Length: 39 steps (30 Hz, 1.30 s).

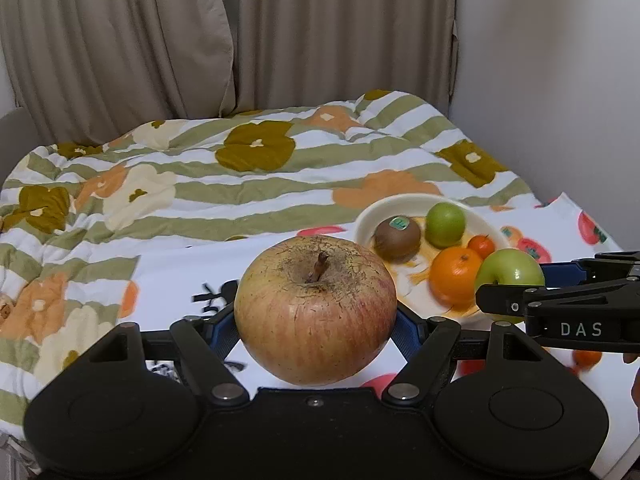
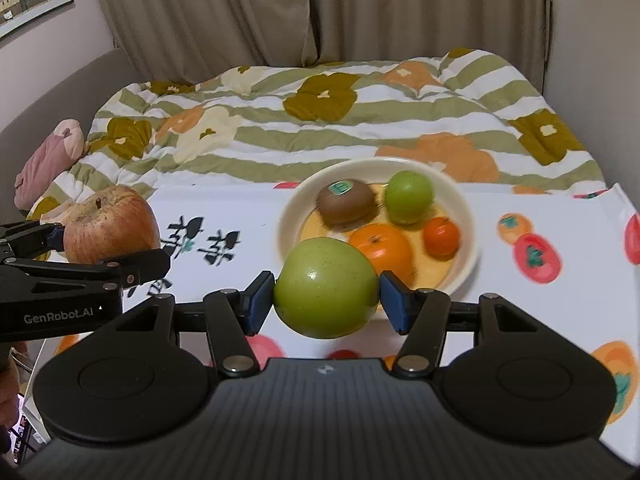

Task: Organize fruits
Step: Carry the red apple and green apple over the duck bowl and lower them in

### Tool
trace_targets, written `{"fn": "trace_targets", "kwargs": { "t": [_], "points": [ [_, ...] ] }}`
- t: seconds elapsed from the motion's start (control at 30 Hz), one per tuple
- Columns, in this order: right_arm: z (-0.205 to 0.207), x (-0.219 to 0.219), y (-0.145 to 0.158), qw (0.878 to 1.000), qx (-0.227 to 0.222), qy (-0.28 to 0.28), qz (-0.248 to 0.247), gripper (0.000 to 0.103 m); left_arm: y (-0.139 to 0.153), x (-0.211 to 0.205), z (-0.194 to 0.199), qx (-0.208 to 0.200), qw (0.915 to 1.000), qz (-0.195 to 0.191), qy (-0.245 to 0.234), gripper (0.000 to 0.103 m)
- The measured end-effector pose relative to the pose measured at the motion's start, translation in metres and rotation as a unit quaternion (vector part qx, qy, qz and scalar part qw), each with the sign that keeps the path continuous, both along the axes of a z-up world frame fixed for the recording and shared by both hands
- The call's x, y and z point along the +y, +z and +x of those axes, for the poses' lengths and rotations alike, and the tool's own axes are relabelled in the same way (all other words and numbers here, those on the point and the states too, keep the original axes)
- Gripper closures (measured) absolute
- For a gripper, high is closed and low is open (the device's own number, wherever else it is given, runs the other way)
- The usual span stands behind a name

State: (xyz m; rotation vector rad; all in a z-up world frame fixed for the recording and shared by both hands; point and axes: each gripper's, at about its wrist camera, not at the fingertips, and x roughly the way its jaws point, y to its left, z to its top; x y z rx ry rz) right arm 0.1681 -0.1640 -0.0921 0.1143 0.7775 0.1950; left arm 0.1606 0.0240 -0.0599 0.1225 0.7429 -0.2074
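Observation:
My left gripper point(image 1: 316, 328) is shut on a large red-yellow apple point(image 1: 315, 308), held above the printed cloth; the apple also shows in the right wrist view point(image 2: 110, 228). My right gripper point(image 2: 326, 300) is shut on a green apple point(image 2: 326, 286), held at the near rim of the cream bowl point(image 2: 468, 208); this apple also shows in the left wrist view point(image 1: 510, 272). The bowl point(image 1: 370, 216) holds a kiwi point(image 2: 346, 202), a small green apple point(image 2: 410, 198), an orange point(image 2: 380, 250) and a small tangerine point(image 2: 440, 236).
The bowl sits on a white cloth point(image 2: 540, 300) printed with fruit and black characters. Behind lies a flowered striped quilt point(image 2: 320, 120), then beige curtains point(image 2: 320, 8). A pink cushion point(image 2: 48, 160) lies at the left. A wall stands on the right point(image 1: 560, 80).

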Motion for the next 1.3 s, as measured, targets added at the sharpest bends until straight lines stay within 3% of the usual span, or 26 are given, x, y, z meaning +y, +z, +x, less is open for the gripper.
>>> {"fn": "trace_targets", "kwargs": {
  "t": [0.33, 0.57, 1.1, 1.3],
  "points": [
    [0.017, -0.060, 0.000, 1.000, 0.001, 0.003, -0.003, 0.031, -0.003, -0.054, 0.022, 0.002, 1.0000, -0.003, 0.007, 0.024],
    [0.040, -0.087, -0.007, 1.000, 0.007, 0.021, -0.008, 0.031, -0.023, -0.084, 0.048, 0.016, 0.9997, -0.003, 0.018, 0.024],
    [0.072, -0.112, -0.028, 0.998, 0.025, 0.065, -0.008, 0.031, -0.057, -0.100, 0.094, 0.056, 0.9960, -0.007, 0.069, 0.024],
    [0.071, -0.114, -0.029, 0.997, 0.028, 0.073, -0.006, 0.031, -0.039, -0.098, 0.083, 0.014, 0.9975, -0.005, 0.069, 0.003]
  ]
}}
